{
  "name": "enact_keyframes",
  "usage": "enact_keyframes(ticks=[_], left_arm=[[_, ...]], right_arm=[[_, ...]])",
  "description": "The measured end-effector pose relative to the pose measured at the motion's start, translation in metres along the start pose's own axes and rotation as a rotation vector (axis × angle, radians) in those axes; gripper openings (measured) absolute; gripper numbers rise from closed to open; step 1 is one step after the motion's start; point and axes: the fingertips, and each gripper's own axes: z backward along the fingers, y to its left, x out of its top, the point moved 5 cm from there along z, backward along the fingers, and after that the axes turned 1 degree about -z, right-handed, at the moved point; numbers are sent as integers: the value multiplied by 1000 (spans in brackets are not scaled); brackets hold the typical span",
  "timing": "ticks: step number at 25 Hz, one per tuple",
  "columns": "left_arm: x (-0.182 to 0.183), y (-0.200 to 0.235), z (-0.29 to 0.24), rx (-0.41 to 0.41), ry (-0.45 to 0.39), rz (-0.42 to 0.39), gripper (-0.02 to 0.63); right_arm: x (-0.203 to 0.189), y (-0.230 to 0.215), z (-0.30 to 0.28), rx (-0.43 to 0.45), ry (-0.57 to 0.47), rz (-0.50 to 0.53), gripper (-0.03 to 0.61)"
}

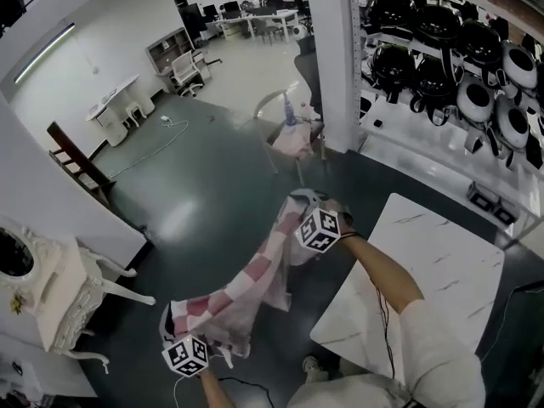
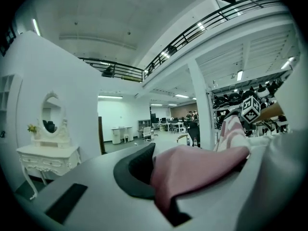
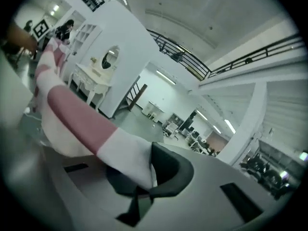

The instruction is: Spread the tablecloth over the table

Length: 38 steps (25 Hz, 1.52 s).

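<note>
We look down from head height on a pink-and-white checked tablecloth held in the air between two hand-held grippers, above a dark green floor. The left gripper, at the lower left, is clamped shut on one edge of the cloth; in the left gripper view its jaws pinch a pink fold between them. The right gripper, higher and nearer the middle, is likewise closed on the cloth; in the right gripper view a white-and-pink fold is pressed between its dark pads. The cloth sags in a loose band from one gripper to the other, bunched and not spread out. It hangs to the left of the white marble-topped table, which stands at the lower right, and we see none of it lying on the tabletop. A sleeved forearm reaches over the table's near corner to the right gripper. A white dressing table with an oval mirror stands at the far left. Farther off, a chair sits beside a white pillar, and shelves of helmets fill the upper right.
</note>
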Motion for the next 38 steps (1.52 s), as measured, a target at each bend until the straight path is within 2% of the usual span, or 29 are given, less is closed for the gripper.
enact_keyframes(ticks=[3,7,10,13,16,20,22,25,28,31,34,38], left_arm=[[28,-65,-47,-85,-32,-79,26],[73,-187,-119,-267,-129,-133,26],[106,-284,-160,-411,-186,-137,26],[131,-391,-189,-570,-224,-195,26],[142,-499,-194,-716,-253,-267,26],[131,-633,-171,-910,-270,-361,26],[129,-687,-155,-997,-270,-376,26],[126,-745,-130,-1095,-271,-398,26],[112,-782,-105,-1156,-251,-458,26],[94,-801,-79,-1202,-242,-516,26],[86,-804,-65,-1225,-240,-554,26],[82,-789,-52,-1238,-239,-607,26]], right_arm=[[-40,-97,7,-102,43,180,14],[-93,-236,69,-313,91,352,14],[-147,-309,163,-462,183,444,14],[-218,-343,283,-571,336,511,14],[-287,-346,393,-636,484,530,14],[-367,-333,527,-721,665,473,14],[-391,-324,589,-759,758,461,14],[-403,-304,668,-810,866,475,14],[-405,-281,723,-840,939,500,14],[-413,-252,759,-828,1002,487,14],[-415,-217,774,-794,1031,454,14],[-409,-167,781,-690,1081,458,14]])
